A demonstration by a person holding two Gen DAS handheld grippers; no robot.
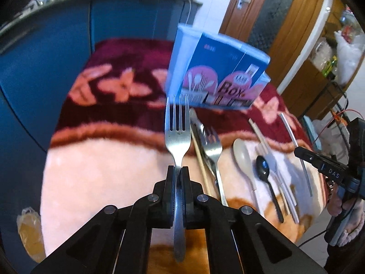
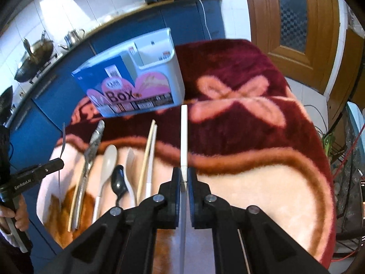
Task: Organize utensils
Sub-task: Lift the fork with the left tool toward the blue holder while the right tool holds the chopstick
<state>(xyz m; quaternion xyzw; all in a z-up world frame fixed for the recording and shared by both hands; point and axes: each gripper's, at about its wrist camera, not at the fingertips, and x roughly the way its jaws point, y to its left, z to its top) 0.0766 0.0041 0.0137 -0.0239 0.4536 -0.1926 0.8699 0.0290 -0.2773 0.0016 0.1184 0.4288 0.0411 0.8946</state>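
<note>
Two claws are each gripping a utensil: left claw (image 1: 178, 171) is pinching a fork (image 1: 177, 127) by its neck, tines toward the box (image 1: 219, 73); right claw (image 2: 183, 173) is clamping a white stick (image 2: 183, 137), possibly a chopstick. Remaining utensils are lying side by side on the blanket (image 1: 102, 159), near the box: spoon (image 1: 243, 157), black spoon (image 1: 262, 167).

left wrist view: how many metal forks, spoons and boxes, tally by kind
metal forks: 2, one in the left gripper and one on the blanket
spoons: 2, one beige and one black
box: 1
total: 5
The metal piece beside the lying fork is too blurred to name, so it is not counted.
</note>
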